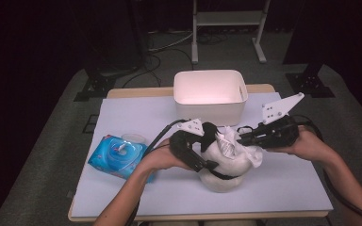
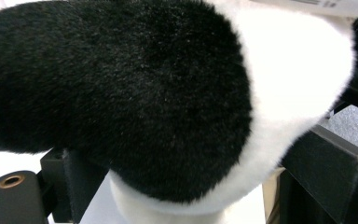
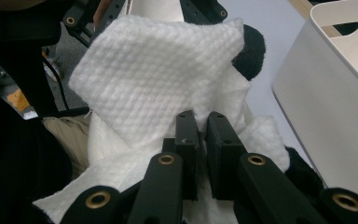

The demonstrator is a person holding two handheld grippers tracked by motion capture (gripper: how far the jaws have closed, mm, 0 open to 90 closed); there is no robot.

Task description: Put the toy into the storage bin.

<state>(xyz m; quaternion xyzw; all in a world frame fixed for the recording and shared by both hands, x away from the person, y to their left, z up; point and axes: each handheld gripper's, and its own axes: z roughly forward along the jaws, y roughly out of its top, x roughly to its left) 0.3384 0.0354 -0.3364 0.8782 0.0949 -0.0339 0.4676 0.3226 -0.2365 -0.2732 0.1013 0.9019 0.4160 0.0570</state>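
Observation:
A black-and-white plush panda (image 1: pixel 222 170) sits on the white table mat near the front. My left gripper (image 1: pixel 210 147) comes in from the left, its jaws spread wide on either side of the toy's upper part. In the left gripper view the fur (image 2: pixel 144 93) bulges between and over both jaws, so my left gripper (image 2: pixel 193 149) is shut on it. My right gripper (image 1: pixel 241 137) reaches in from the right, shut on a white textured wipe (image 1: pixel 230 142). In the right gripper view the wipe (image 3: pixel 158 74) drapes over the plush, pinched in my right gripper (image 3: pixel 204 126).
A white plastic bin (image 1: pixel 210 89) stands at the back middle of the table, close to the right gripper's side (image 3: pixel 335 102). A blue pack of wipes (image 1: pixel 118 155) lies at the left. The mat (image 1: pixel 287 183) has bare room at the front right.

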